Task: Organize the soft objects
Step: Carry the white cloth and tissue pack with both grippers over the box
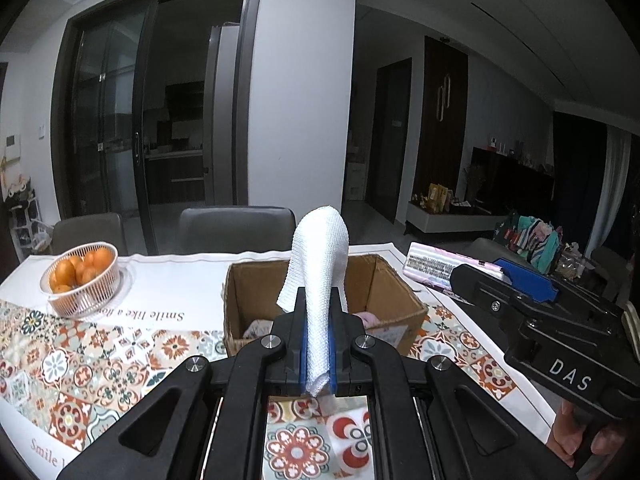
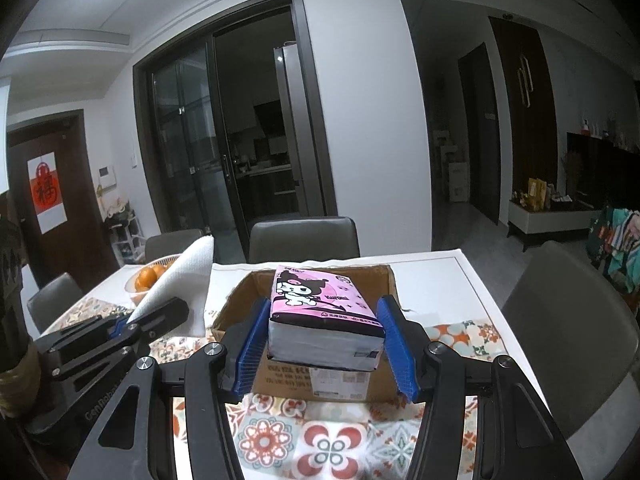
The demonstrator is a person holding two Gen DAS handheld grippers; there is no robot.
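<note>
Pinching white cloth (image 1: 318, 280) upright, left tongs (image 1: 318, 344); right tongs (image 2: 326, 344) spread around tissue pack (image 2: 320, 312).

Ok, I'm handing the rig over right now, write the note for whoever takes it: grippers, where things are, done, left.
Left gripper: shut on the white cloth, held up in front of the cardboard box.
Right gripper: fingers around the pink tissue pack above the box; firm grip not certain.
Done: some soft items already lie in the box.
Left: lower cloth and pack in, release both.
Orange basket stays on the table.
</note>
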